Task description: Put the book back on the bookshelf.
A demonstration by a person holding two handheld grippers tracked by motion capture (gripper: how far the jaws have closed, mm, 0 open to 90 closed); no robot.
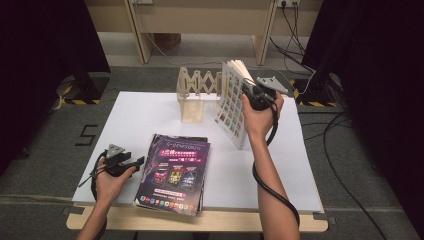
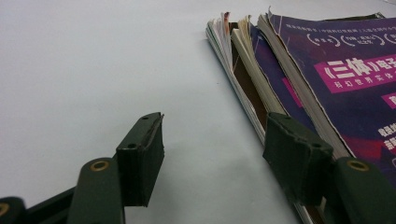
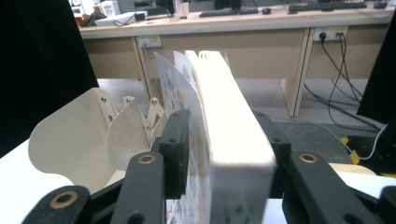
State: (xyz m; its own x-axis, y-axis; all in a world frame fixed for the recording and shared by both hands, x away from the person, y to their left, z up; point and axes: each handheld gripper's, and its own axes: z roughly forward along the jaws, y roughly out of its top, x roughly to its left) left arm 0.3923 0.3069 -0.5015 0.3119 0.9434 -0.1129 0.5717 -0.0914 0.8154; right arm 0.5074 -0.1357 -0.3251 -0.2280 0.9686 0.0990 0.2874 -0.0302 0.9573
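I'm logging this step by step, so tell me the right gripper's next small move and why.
Probably ease the thick white book with the picture-grid cover left toward the pale wooden accordion rack. The book stands tilted beside the rack, not in a slot, between the right gripper's jaws, which look loose on it.

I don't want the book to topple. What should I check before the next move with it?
1. Book between the right gripper jaws: ok.
2. Pads pressing the book firmly: cannot tell.
3. Book's lower edge down on the table: ok.
4. Book inside the rack: not ok, it stands tilted beside it.
5. Left gripper open and away from the book: ok.
6. Magazines lying away from the rack: ok.
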